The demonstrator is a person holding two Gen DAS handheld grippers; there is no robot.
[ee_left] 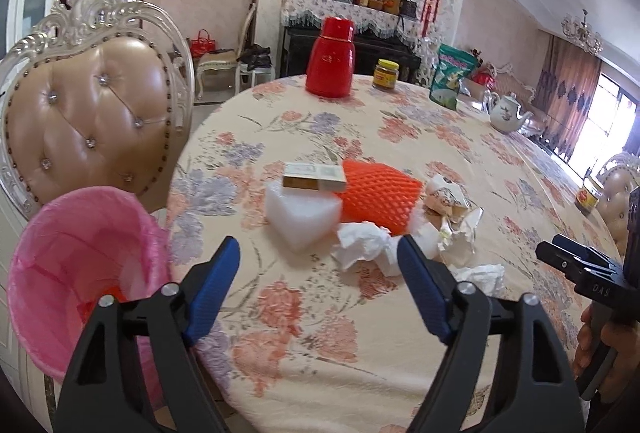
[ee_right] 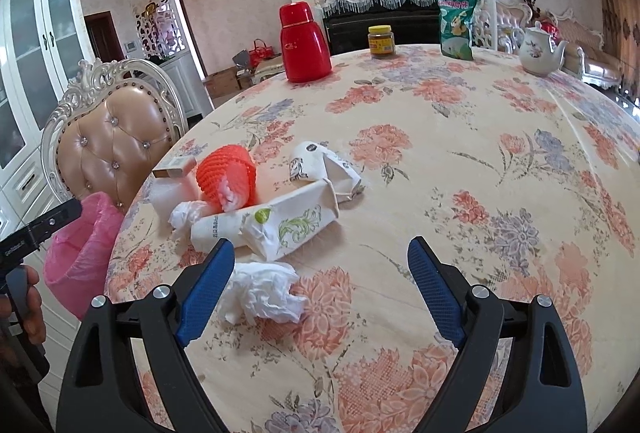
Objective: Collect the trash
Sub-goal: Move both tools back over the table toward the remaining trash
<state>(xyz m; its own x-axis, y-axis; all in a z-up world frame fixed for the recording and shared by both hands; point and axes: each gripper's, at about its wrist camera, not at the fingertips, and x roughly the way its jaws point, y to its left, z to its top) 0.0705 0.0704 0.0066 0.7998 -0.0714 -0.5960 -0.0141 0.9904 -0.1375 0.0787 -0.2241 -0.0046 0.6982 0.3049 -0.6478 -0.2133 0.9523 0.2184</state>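
On the floral bench we see trash piled near the edge: crumpled tissue, orange foam net, torn carton; pink bin sits just beside. Left hand-held gripper & right hand-held gripper both gape, nothing clamped.

Crumpled white tissues, a torn paper package, an orange foam net, white foam and a small box are lying clustered near the desk's edge, beside the pink-lined bin.
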